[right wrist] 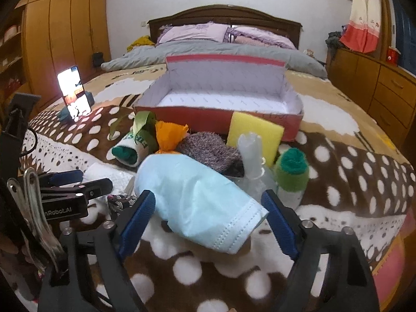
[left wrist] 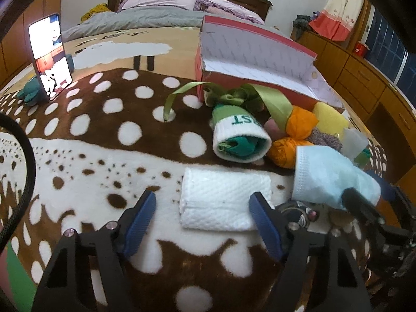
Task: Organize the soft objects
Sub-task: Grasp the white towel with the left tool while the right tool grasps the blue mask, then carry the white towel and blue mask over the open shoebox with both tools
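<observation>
In the left wrist view my left gripper (left wrist: 202, 208) stands open over a folded white towel (left wrist: 223, 200) on the spotted blanket. The towel lies between the blue pads, close to the right one, with a gap at the left one. In the right wrist view my right gripper (right wrist: 208, 215) is open around a light blue face mask (right wrist: 200, 205), which lies loosely between its pads. Behind them sit a rolled green-and-white sock (left wrist: 239, 140), an orange cloth bundle (right wrist: 170, 136), a yellow sponge (right wrist: 256, 134), a grey knitted piece (right wrist: 213, 153) and a second green sock roll (right wrist: 292, 171).
An open red box (right wrist: 218, 115) with a white inside stands behind the pile, its lid up. A green ribbon (left wrist: 270, 101) trails beside it. A lit phone (left wrist: 49, 54) leans on a stand at the left. A clear plastic glove (right wrist: 249, 153) lies among the soft things.
</observation>
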